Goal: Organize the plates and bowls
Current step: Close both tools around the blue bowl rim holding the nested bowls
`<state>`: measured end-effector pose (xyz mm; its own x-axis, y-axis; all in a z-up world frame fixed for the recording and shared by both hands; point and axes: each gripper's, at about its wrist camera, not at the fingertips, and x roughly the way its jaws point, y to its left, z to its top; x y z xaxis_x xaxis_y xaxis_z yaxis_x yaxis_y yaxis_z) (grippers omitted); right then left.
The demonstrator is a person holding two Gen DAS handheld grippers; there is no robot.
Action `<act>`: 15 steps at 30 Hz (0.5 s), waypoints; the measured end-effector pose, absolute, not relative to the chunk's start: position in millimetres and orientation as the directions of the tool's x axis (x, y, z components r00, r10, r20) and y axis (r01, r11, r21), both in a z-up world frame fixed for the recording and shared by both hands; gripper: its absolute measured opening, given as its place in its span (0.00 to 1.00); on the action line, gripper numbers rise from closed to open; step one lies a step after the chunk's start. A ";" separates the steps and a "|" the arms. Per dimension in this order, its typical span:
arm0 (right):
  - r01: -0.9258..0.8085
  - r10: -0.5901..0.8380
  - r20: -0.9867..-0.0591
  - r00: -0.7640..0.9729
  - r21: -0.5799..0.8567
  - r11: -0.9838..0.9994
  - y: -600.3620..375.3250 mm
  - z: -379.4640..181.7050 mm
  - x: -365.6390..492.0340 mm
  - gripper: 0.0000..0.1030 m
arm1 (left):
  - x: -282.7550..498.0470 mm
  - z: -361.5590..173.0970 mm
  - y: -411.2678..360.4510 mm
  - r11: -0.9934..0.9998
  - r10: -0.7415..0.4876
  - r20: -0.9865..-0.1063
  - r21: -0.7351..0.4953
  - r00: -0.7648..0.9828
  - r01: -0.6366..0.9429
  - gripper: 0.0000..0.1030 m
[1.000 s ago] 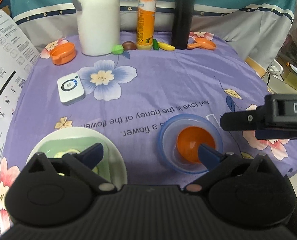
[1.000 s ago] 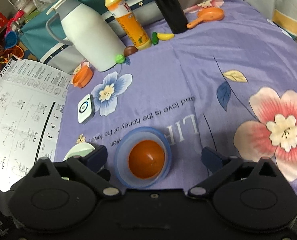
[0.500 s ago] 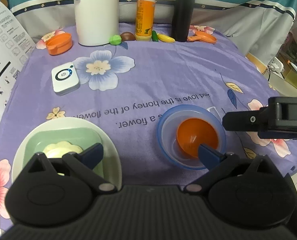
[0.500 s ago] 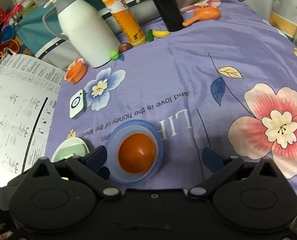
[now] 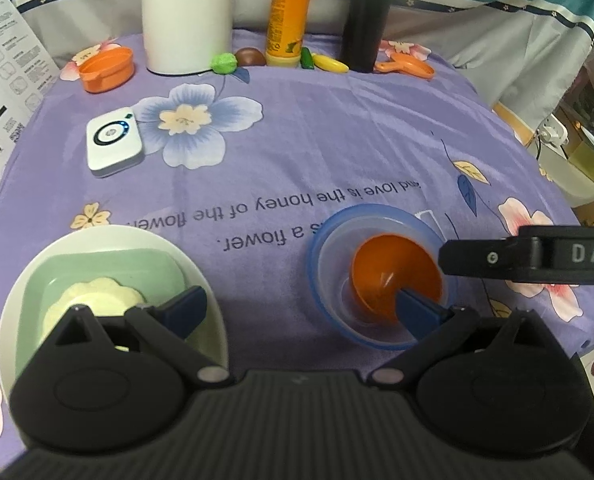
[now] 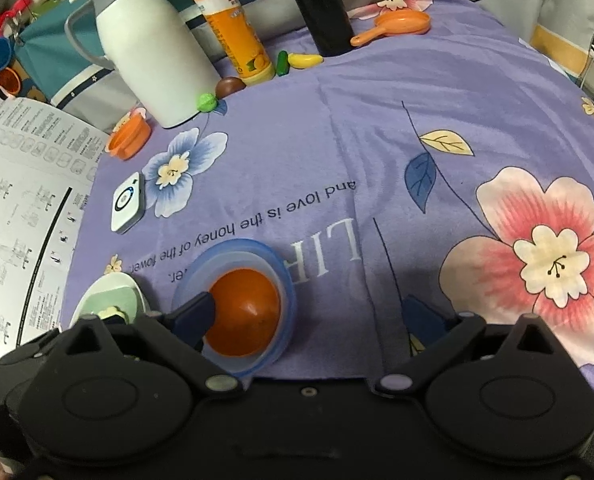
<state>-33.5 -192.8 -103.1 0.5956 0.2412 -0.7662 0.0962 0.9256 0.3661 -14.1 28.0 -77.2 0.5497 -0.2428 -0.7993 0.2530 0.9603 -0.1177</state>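
Two stacks of tableware sit on the near part of the bench, which is covered by a purple floral cloth [image 5: 337,140]. Compared with the frame one second earlier, both wrist views have closed in on the near edge: the white jug [image 6: 153,60] and orange bottle [image 6: 233,28] now run off the top of the left wrist view, and the bowls fill more of each frame. The orange bowl [image 5: 393,272] and the blue-rimmed bowl [image 5: 329,232] holding it have kept their place on the cloth beside the printed lettering. The orange bowl is small, glossy and nested off-centre inside the translucent blue-rimmed bowl. To the left, well apart from it, a white plate [image 5: 109,236] carries a pale green square dish [image 5: 109,268], and a cream scalloped piece [image 5: 97,296] lies in that dish. The left gripper [image 5: 301,312] has its jaws spread wide, one finger over the green dish and the other over the orange bowl; contact cannot be judged. The right gripper [image 6: 317,316] also has its jaws wide apart, with its left finger lying over the orange bowl's edge and the other over bare cloth. A white square device [image 5: 115,146] lies farther back.
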 end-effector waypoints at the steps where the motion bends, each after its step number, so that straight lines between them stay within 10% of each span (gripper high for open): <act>1: 0.100 0.242 -0.770 0.591 0.367 0.925 -192.7 -104.0 -32.1 0.88 | -13.0 -78.5 26.2 0.959 -0.246 -0.801 -0.119 0.546 0.257 1.00; 15: 0.039 0.302 -0.778 0.551 0.386 0.922 -179.3 -113.2 -14.2 0.46 | 1.9 -90.8 12.0 0.941 -0.301 -0.803 -0.162 0.514 0.298 0.71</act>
